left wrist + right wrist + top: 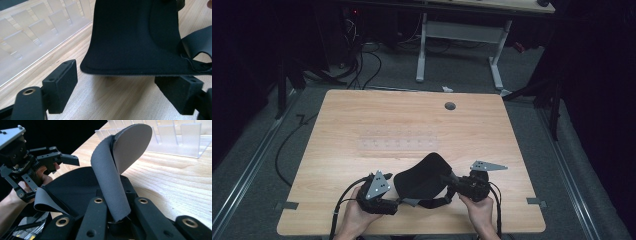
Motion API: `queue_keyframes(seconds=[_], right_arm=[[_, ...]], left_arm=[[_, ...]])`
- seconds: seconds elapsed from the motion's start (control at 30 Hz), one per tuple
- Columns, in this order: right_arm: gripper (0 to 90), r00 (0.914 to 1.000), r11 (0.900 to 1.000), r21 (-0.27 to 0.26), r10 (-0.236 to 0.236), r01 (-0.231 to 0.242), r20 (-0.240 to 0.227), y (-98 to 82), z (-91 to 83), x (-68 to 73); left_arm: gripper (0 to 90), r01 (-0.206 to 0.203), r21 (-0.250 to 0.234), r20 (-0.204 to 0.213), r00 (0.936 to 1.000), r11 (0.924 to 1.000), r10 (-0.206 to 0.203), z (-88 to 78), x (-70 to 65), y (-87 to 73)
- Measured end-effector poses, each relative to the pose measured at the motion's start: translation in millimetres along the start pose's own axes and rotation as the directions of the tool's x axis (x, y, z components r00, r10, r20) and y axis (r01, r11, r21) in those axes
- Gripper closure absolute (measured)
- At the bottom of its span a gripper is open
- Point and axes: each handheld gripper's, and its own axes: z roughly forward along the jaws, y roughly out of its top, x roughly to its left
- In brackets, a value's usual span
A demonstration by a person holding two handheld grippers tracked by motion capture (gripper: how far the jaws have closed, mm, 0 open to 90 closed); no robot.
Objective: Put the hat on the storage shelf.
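Left claw (398, 200) jaws apart, right claw (451, 180) clamped tight.

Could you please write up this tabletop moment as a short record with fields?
Work surface: light wooden table
Item in hand: black soft fabric eye mask with straps, one edge lifted off the wood
Right gripper: jaws shut on a folded flap of the mask
Left gripper: jaws open, either side of the mask's near edge, not pressing it
Behind the mask: clear plastic rack with divider slots
Also on the table: round grey cable hole
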Motion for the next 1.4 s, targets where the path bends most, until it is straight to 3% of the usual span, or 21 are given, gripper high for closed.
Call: queue_keyframes(seconds=[0.53, 0.77, 1.4], right_arm=[[85.2, 0.9993, 0.999, 0.028, -0.014, 0.015, -0.034, 4.0, 10.6, 6.9], [84.3, 0.9991, 0.999, 0.039, -0.018, 0.019, -0.037, 4.1, 14.0, 7.5], [80.2, 0.999, 0.998, 0.063, -0.004, 0.007, -0.043, 7.8, 23.5, -0.3]], left_arm=[[32.6, -0.024, 0.014, 0.021, 0.9995, 0.9996, 0.024, -1.0, -3.7, -0.4], [47.5, -0.045, 0.033, 0.036, 0.9984, 0.9984, 0.044, -2.7, -3.6, -2.0], [68.6, -0.033, 0.082, 0.1, 0.9947, 0.9961, 0.024, -5.5, 0.8, 0.9]])
